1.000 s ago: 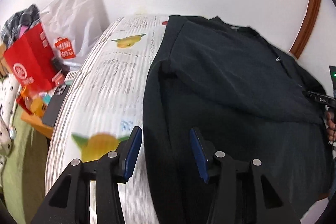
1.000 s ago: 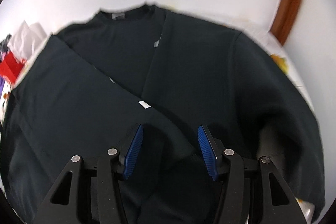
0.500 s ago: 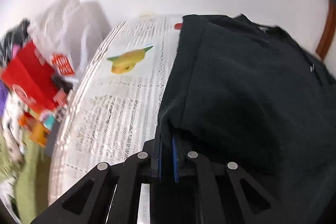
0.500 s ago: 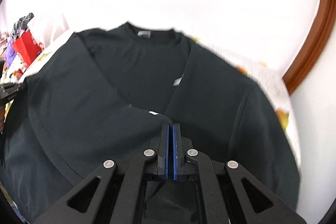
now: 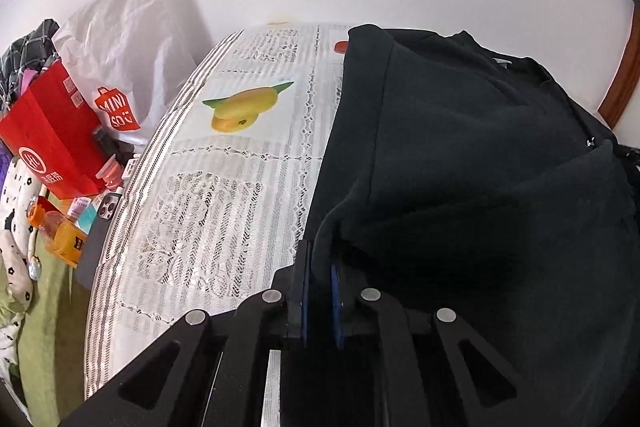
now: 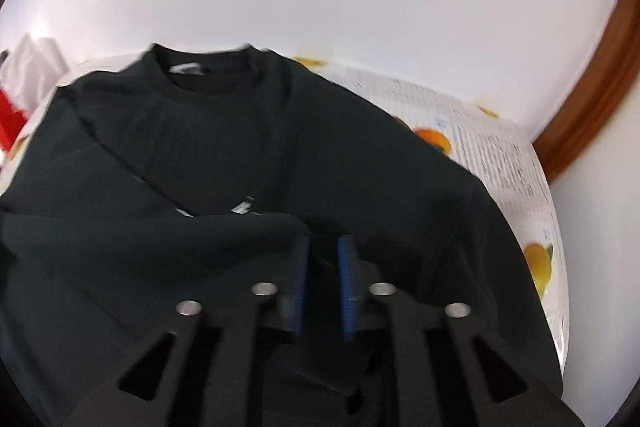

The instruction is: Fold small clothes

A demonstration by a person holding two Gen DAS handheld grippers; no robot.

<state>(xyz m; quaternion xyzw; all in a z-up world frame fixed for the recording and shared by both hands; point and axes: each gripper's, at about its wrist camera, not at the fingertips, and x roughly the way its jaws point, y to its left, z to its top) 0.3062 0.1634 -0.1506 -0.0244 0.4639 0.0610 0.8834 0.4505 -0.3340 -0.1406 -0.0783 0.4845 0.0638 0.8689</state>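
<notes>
the lace-covered surface point(image 5: 224, 211) fills the lower left of the left wrist view, and the black shirt point(image 6: 280, 155) lies across it, collar toward the wall. both side panels look already folded inward; the bottom-to-collar fold seems left. the left gripper point(image 5: 319, 279) and right gripper point(image 6: 323, 267) each have their fingers narrowed, pinching the shirt's near hem.

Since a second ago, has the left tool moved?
Yes. The left tool closed on the black shirt's edge and went forward: the mango print on the tablecloth now looks nearer.
</notes>
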